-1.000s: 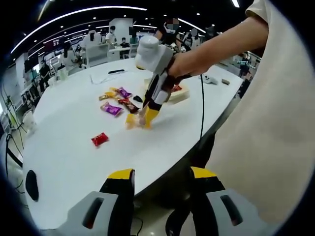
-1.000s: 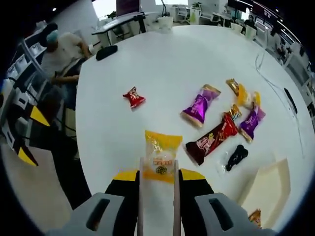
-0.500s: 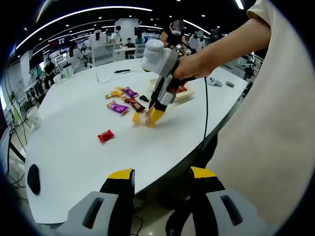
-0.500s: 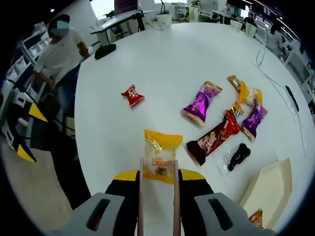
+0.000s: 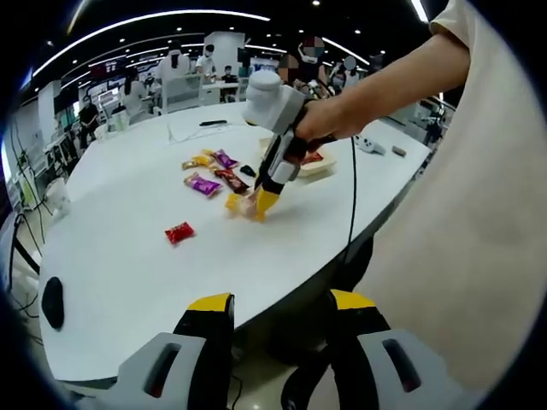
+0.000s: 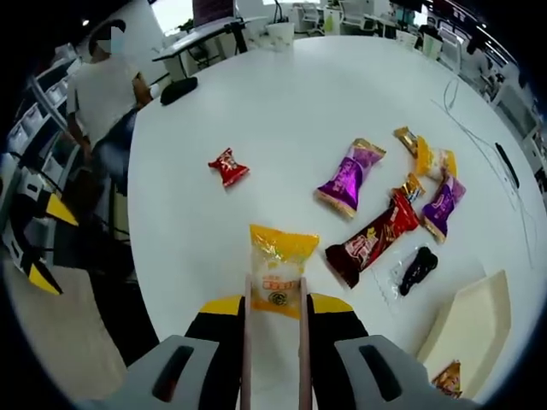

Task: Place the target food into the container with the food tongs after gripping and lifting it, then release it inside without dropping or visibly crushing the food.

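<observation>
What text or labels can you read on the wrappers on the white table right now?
None can be read.
Yellow-topped clear snack packet between the tong tips: round printed emblem, too blurred.
Dark red long wrapper: pale lettering, too small to read.
Purple wrapper and small red candy: print not legible.

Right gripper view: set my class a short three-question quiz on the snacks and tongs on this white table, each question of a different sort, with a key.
1. True or false: the tongs straddle the yellow packet.
2. Which snack lies farthest from the others on the white table? A. red candy B. black packet C. dark red bar
3. Fill in: the container lies beside the ____ packet.

Key: 1 true; 2 A; 3 black.
</observation>
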A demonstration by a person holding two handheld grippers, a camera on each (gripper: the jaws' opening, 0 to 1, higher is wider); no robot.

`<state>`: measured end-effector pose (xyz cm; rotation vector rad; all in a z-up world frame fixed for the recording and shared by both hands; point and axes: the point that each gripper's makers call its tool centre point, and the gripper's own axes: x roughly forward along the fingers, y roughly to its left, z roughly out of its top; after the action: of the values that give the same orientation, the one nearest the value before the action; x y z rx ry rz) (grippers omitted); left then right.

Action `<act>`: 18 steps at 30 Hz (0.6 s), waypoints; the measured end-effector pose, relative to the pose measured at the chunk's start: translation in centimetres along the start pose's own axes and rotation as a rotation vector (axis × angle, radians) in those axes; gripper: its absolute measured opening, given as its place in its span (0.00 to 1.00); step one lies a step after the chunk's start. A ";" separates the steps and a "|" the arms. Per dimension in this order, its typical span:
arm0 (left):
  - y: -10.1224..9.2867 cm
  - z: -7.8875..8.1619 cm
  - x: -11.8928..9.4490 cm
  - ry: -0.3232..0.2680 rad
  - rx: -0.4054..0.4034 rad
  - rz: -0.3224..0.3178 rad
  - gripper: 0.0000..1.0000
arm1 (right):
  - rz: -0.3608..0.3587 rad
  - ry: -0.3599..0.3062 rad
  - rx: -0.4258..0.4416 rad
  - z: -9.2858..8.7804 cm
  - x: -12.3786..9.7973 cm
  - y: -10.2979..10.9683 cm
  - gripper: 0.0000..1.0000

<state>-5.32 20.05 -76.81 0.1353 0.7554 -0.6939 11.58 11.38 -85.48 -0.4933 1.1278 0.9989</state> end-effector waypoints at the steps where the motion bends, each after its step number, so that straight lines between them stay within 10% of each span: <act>1: 0.1 0.0 0.0 0.000 0.003 0.001 0.43 | -0.001 -0.004 -0.004 0.0 0.0 0.0 0.27; 18: 0.0 0.0 0.0 0.009 0.023 -0.009 0.43 | 0.000 -0.047 0.000 -0.2 -0.3 0.5 0.25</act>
<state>-5.33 20.08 -76.77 0.1562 0.7570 -0.7107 11.00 11.32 -85.21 -0.4680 1.0858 1.0054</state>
